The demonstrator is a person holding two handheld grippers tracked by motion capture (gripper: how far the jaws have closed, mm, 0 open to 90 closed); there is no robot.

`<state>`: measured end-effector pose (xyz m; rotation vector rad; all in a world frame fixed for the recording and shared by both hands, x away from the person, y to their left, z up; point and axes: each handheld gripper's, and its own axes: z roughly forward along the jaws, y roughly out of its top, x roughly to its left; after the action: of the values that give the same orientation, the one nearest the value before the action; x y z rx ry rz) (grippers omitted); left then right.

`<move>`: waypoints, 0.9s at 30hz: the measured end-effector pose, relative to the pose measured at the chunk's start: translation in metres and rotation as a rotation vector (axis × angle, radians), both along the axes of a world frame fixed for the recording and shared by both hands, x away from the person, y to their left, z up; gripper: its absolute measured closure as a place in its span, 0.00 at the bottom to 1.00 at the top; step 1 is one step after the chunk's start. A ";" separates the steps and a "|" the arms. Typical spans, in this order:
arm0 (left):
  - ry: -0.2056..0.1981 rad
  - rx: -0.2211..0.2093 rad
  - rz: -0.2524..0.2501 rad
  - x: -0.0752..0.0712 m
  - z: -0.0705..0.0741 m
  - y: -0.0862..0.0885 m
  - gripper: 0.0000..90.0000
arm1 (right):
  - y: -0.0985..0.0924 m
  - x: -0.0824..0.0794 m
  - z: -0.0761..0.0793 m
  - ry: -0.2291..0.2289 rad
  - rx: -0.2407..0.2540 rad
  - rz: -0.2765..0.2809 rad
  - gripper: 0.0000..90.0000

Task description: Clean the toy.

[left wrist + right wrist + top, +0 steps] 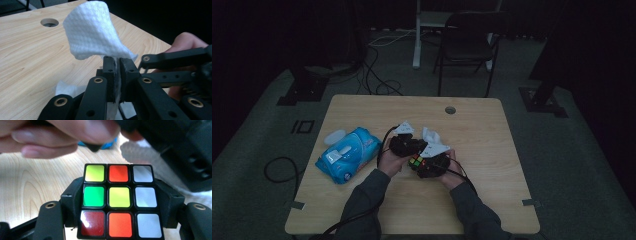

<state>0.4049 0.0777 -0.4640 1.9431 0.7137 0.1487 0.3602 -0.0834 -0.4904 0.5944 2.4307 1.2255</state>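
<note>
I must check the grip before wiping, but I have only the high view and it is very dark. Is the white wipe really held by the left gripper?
Observer: Yes. In the left gripper view the left gripper is shut on the white wipe, which stands up above the jaws.
Operator: And the cube, how is it held?
Observer: The right gripper clamps the puzzle cube from both sides.
Operator: Which colours face its camera?
Observer: The right column is all white; the centre sticker is yellow, with green to its left.
</note>
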 end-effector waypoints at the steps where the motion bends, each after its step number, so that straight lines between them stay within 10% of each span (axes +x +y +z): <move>1: 0.005 -0.003 0.005 0.000 -0.001 0.000 0.94 | 0.000 -0.001 0.001 -0.002 0.004 0.002 0.38; 27: -0.008 -0.011 0.077 0.001 -0.004 0.021 0.95 | -0.014 0.004 -0.004 0.011 -0.004 -0.056 0.38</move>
<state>0.4054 0.0988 -0.4683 1.9044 0.7826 0.1996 0.3638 -0.0978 -0.4942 0.6651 2.4081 1.1984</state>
